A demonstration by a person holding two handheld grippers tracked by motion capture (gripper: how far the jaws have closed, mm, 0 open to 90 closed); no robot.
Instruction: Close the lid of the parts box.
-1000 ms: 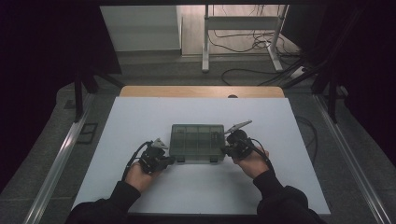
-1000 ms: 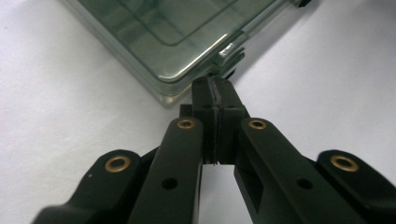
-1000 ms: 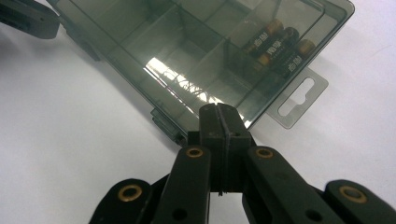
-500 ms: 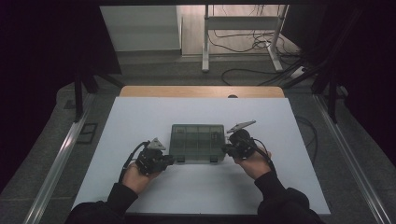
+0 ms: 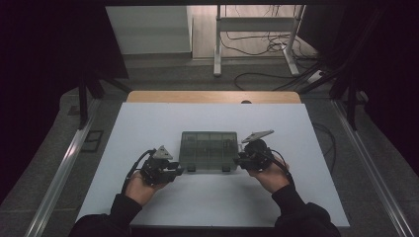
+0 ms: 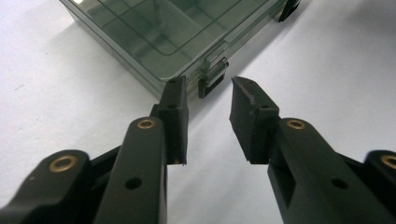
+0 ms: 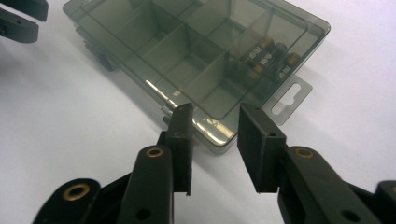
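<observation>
In the left gripper view the left gripper [image 6: 208,100] has its jaws parted, with bare white surface [image 6: 327,70] showing in the gap between them; they have just been opening and nothing is gripped. Their tips sit just short of a small black latch [image 6: 212,84] on the near edge of the compartment box [image 6: 163,32], a smoky translucent case that fills the upper middle of that frame. The left jaw's tip comes right up to the box's corner; whether it touches cannot be told.

In the right gripper view the right gripper [image 7: 215,119] likewise has jaws standing apart, just been opening, with nothing between the pads. The near corner of the box [image 7: 196,56] lies just beyond the tips, in the centre and upper part of the frame. Through its closed lid the dividers show, and a few small dark cylindrical batteries [image 7: 266,58] lie in one compartment at the upper right. A clear hang tab [image 7: 292,98] sticks out from the box's right end. The other gripper's black jaws show at the upper left corner.

In the high view the box [image 5: 208,150] lies flat at the centre of the white surface [image 5: 148,123]. The left gripper [image 5: 179,171] is at its lower left corner and the right gripper [image 5: 238,160] at its right end, each held in a hand with dark sleeves entering from the bottom edge.
</observation>
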